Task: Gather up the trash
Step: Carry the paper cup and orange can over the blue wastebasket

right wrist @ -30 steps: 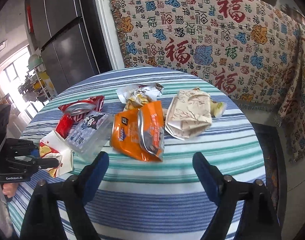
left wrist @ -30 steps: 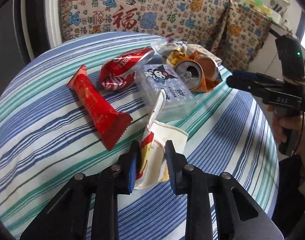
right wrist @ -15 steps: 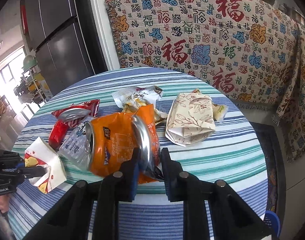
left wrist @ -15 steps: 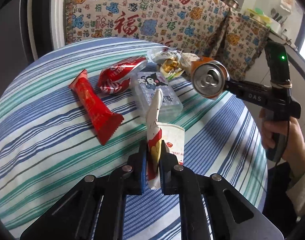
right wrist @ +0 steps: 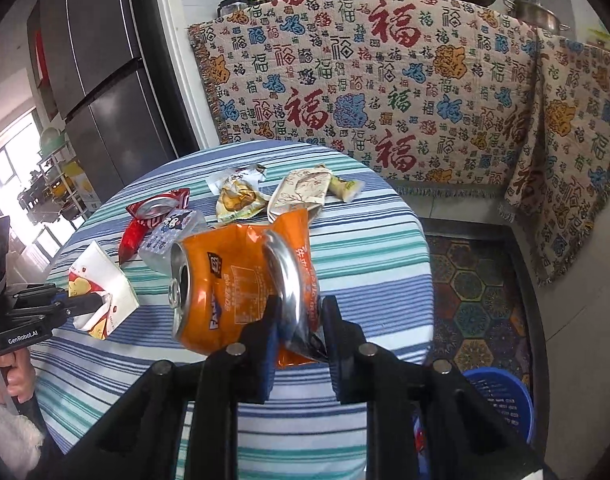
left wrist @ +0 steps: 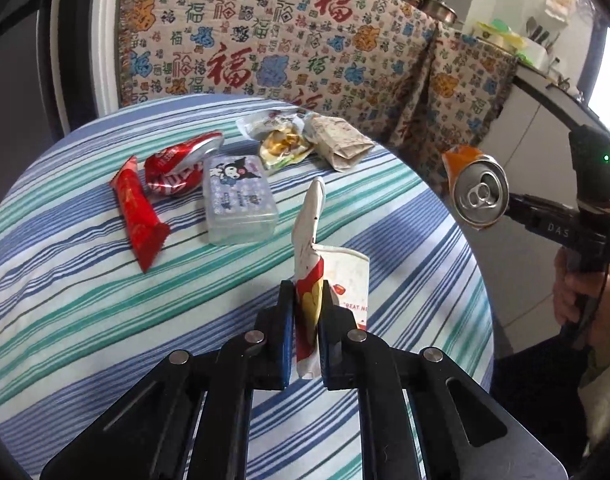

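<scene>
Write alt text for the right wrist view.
The right gripper is shut on a crushed orange can above a round striped table strewn with wrappers. At left, the left gripper holds a paper cup; a blue basket stands on the floor at lower right.

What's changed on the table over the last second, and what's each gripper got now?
The left gripper closed on the paper cup and lifted it. The right gripper closed on the orange can and raised it off the table, out to the right. The red can, red wrapper, plastic box and the wrappers behind stayed put.
</scene>
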